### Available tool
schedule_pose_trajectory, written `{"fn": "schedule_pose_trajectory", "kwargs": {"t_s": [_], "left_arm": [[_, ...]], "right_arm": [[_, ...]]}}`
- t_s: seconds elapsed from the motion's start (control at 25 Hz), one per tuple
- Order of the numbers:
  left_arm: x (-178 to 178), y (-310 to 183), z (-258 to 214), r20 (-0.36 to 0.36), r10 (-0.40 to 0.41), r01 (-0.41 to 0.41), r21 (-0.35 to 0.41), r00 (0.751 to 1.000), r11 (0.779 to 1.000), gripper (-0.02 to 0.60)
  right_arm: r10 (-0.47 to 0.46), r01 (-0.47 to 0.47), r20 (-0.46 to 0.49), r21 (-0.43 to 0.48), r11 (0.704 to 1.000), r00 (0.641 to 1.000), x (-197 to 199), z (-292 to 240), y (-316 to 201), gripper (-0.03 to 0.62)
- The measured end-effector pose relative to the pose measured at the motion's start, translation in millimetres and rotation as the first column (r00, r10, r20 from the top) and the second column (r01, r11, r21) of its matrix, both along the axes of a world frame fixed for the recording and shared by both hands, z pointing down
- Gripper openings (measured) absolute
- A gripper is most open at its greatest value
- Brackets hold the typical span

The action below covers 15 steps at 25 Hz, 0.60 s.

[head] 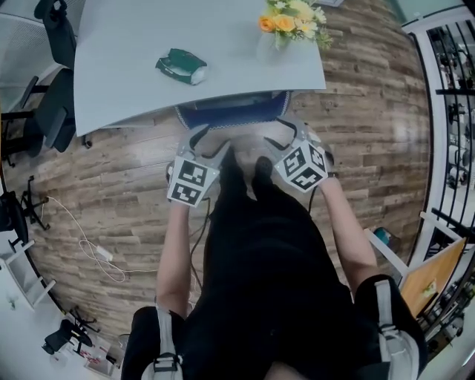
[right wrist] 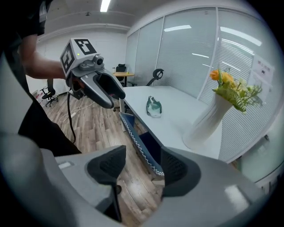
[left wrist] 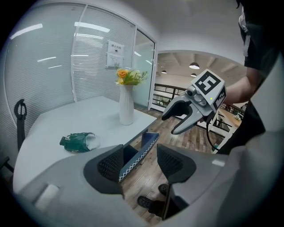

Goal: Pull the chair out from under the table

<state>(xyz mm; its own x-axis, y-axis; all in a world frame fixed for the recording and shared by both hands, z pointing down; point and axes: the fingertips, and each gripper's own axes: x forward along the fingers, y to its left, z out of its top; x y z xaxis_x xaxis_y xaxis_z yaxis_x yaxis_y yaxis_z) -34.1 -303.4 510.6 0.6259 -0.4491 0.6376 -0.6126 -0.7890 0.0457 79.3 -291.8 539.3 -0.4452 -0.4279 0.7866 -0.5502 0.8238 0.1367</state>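
The chair (head: 232, 111) has a dark blue back with white zigzag trim and stands tucked under the white table (head: 126, 67). Only its backrest shows at the table's near edge. My left gripper (head: 208, 142) is open just in front of the backrest's left part. My right gripper (head: 276, 133) is open in front of its right part. In the left gripper view the chair back (left wrist: 141, 150) runs between my open jaws (left wrist: 140, 162), and the right gripper (left wrist: 171, 124) hangs beyond. In the right gripper view the chair back (right wrist: 140, 144) shows between that gripper's (right wrist: 140, 166) open jaws. The pads press on nothing.
A white vase of flowers (head: 293, 22) and a crumpled green object (head: 182, 67) sit on the table. Black office chairs (head: 52, 111) stand at the left, a white cable (head: 89, 249) lies on the wood floor, and a railing (head: 453, 111) runs along the right.
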Motion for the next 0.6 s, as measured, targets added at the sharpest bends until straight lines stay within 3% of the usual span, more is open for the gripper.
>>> {"fn": "schedule_pose_trajectory", "kwargs": {"t_s": [0.4,0.6], "left_arm": [[-12.1,-19.9,61.9,0.084,0.115,-0.107,-0.094,0.990,0.990,0.267],[-20.9,-22.2,90.6,0.157,0.175,-0.154,-0.134,0.972,0.979,0.273]], "right_arm": [[-0.023,0.013,-0.121,-0.080,0.997,0.992,6.3,55.4,-16.7,0.238],[-0.041,0.026,-0.164,-0.095,0.995,0.986,8.1,78.1,-26.2,0.241]]}}
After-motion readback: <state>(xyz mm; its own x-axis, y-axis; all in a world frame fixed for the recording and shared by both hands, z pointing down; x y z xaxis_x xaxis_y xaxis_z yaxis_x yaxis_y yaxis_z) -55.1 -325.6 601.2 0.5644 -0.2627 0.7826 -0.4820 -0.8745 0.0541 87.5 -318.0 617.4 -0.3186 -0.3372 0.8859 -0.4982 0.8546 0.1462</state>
